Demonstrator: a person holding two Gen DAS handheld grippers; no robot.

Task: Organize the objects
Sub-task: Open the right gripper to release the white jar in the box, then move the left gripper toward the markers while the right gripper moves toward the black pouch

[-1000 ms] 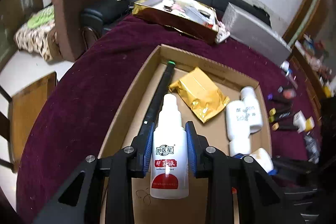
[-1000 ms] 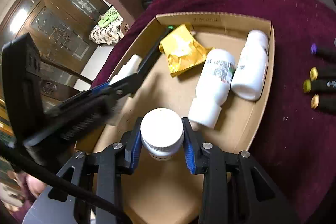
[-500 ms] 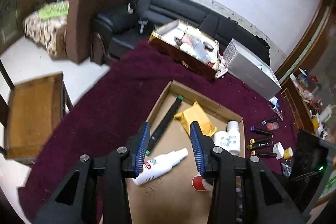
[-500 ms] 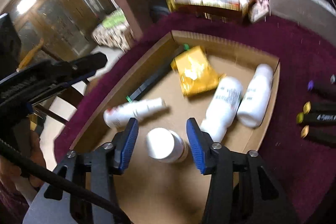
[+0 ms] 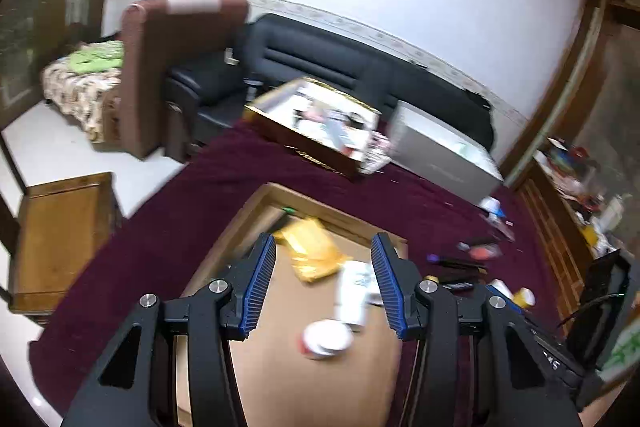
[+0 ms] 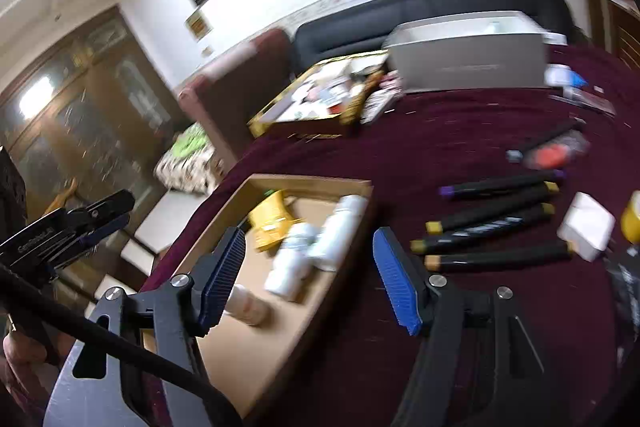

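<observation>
A shallow cardboard box [image 5: 248, 223] [image 6: 344, 183] lies on a maroon tablecloth. It holds a gold packet [image 5: 314, 253] [image 6: 270, 221], white bottles [image 5: 356, 287] [image 6: 320, 247] and a white-capped jar [image 5: 326, 337] [image 6: 248, 305]. My left gripper [image 5: 324, 287] is open and empty, raised above the box. My right gripper [image 6: 310, 277] is open and empty, raised over the box's right side. Several black markers [image 6: 496, 223] lie on the cloth right of the box, with a white block [image 6: 586, 225] beside them.
A gold tray of items [image 5: 316, 121] [image 6: 320, 95] and a grey box [image 5: 440, 147] [image 6: 468, 55] stand at the table's far side. A black sofa [image 5: 320, 59], a brown armchair [image 5: 160, 67] and a wooden stool [image 5: 60, 231] surround the table. Small clutter [image 5: 480, 251] lies right.
Both grippers let go of their bottles into the box, opened wide and lifted up and back. The right view has swung right toward the markers.
</observation>
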